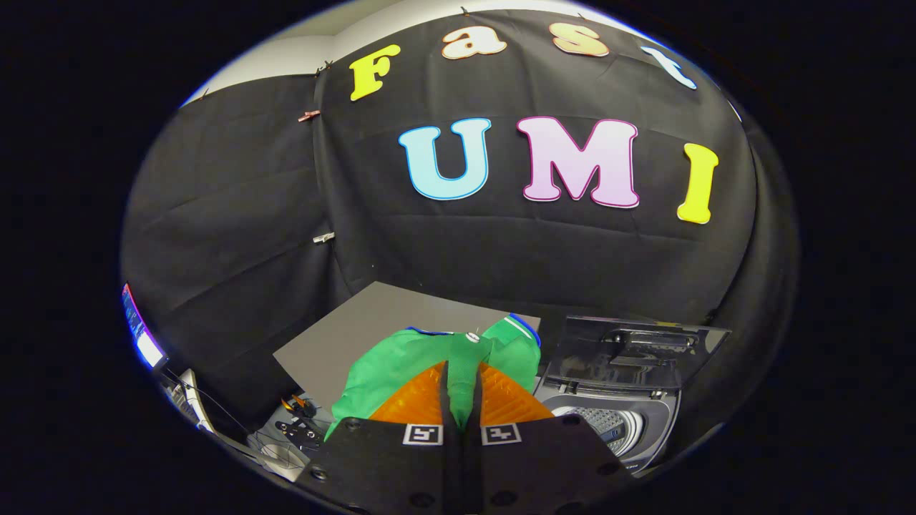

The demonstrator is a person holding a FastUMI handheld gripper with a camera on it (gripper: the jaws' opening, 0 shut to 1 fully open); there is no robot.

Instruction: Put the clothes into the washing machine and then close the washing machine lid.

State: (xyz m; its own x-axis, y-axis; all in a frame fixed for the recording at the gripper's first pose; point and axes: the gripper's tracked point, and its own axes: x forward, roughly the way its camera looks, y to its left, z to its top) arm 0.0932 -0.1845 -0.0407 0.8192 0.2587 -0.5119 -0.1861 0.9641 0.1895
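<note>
Gripper (461, 400): fingers nearly closed, only a thin slot between them, and a fold of the green garment (429, 361) is pinched in that slot. Both fingers press on the cloth.

Garment sits right at and just ahead of the fingertips, bunched and spreading out to both sides of them, more to the left. Looks lifted above the grey surface (358, 322), but can't tell if any part still touches it. Fabric is smooth, slightly shiny green with blue trim (528, 327) at one edge and a small white round bit (472, 337), maybe a button or snap, just beyond the fingertips. Finger pads are ribbed. Each finger base carries a small square marker tag (422, 433).

Washing machine (615, 422) is to the right of the fingers and lower down, top-loader. Lid (630, 350) is up, dark glossy panel, reflective, standing open behind the opening. Perforated metal drum (597, 422) visible inside, partly cut off by the right finger base.

Surface is a flat matte grey slab, far corner visible beyond the garment, near part hidden by cloth.

Lower left: clutter of cables and some small tools (297, 418), too small to identify. A lit screen edge (139, 332) beyond that, cut off.
</note>
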